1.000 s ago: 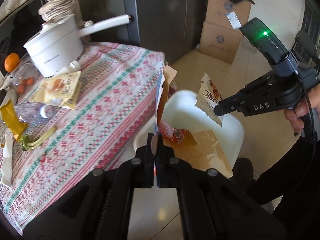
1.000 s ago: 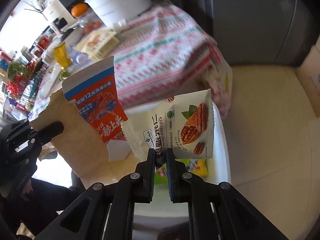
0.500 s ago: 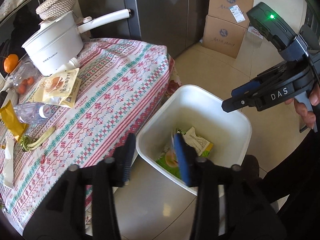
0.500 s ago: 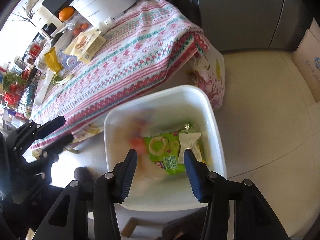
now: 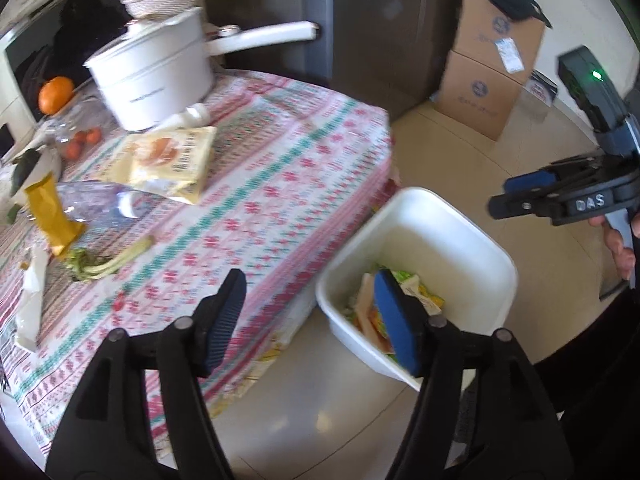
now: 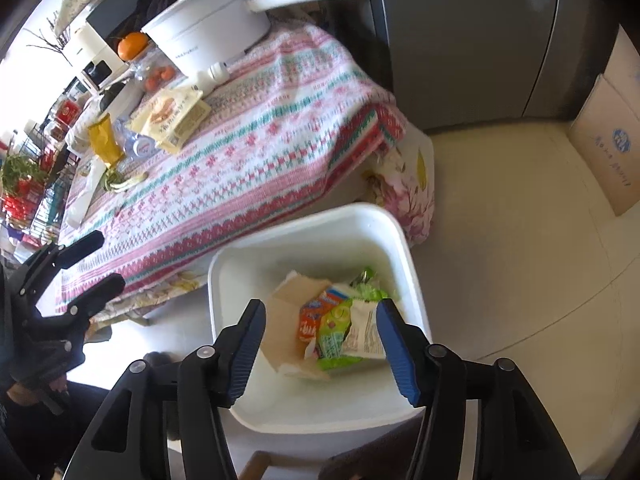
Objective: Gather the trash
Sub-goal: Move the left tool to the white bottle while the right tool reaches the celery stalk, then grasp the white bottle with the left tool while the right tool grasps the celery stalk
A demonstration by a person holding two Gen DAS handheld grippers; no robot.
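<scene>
left gripper (image 5: 308, 320): jaws have just been opening and stand apart, nothing between them; it is held over the table edge and the near rim of the bin.
table leftovers: a yellow wrapper (image 5: 50, 216), a clear plastic bottle (image 5: 96, 204), a green stalk (image 5: 104, 260) and two snack packets (image 5: 172, 160) are seen lying on the patterned tablecloth (image 5: 280, 184); these are judged still to be collected.
white pot (image 5: 152, 76): stands at the far side of the table, not judged trash.
bin (image 6: 384, 224): set on the floor just beside the table corner; a carton (image 6: 316, 316), a green packet (image 6: 336, 332) and a white packet (image 6: 366, 332) lie inside.
right gripper (image 6: 320, 344): jaws have just been opening, spread wide and empty, hanging above the bin.
progress: judged partly done, several pieces binned, several left.
open room: bare floor lies right of the bin; cardboard boxes (image 5: 492, 72) stand well apart.
</scene>
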